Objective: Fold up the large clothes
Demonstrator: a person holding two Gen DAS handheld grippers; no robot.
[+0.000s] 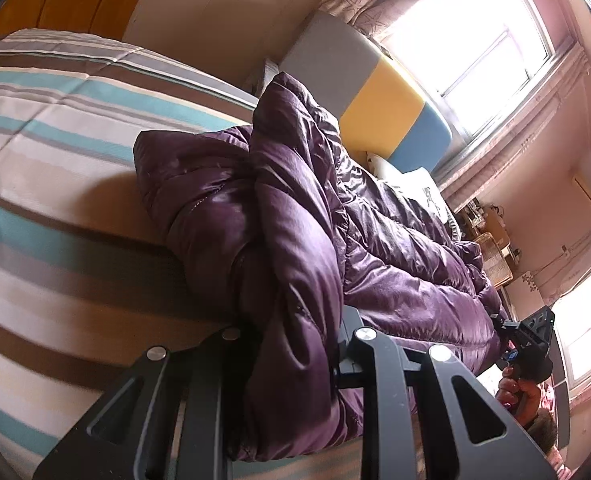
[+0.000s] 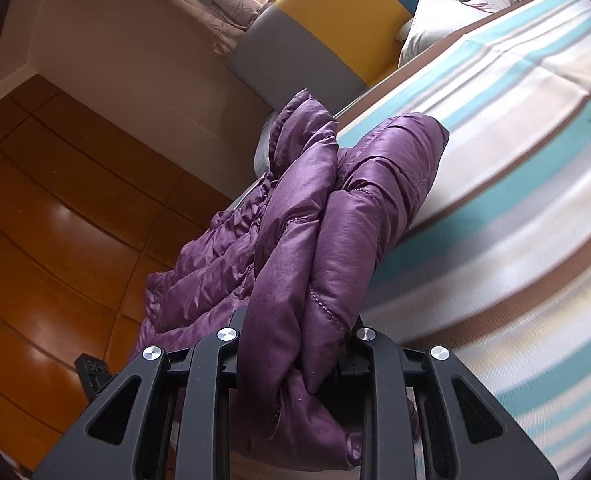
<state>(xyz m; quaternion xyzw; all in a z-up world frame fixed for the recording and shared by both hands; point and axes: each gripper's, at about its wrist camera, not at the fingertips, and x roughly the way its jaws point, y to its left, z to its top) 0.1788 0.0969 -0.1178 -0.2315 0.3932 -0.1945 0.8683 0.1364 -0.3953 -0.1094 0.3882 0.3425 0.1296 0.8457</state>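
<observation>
A shiny purple quilted down jacket (image 1: 295, 216) lies bunched on a bed with a striped cover (image 1: 55, 152). My left gripper (image 1: 295, 344) is shut on a thick fold of the jacket, which fills the gap between its black fingers. In the right wrist view the same jacket (image 2: 327, 220) runs from the bed edge down toward the floor side, and my right gripper (image 2: 295, 344) is shut on another bunched fold of it. The right gripper (image 1: 531, 340) also shows in the left wrist view at the jacket's far edge, held by a hand (image 1: 515, 390).
The bed's headboard (image 1: 375, 92) has grey, yellow and blue panels, with a white pillow (image 1: 415, 184) below it. Bright windows (image 1: 475, 40) with curtains stand behind. A brown wooden floor (image 2: 55, 240) lies beside the bed (image 2: 515, 160). A cluttered shelf (image 1: 491, 240) stands by the far wall.
</observation>
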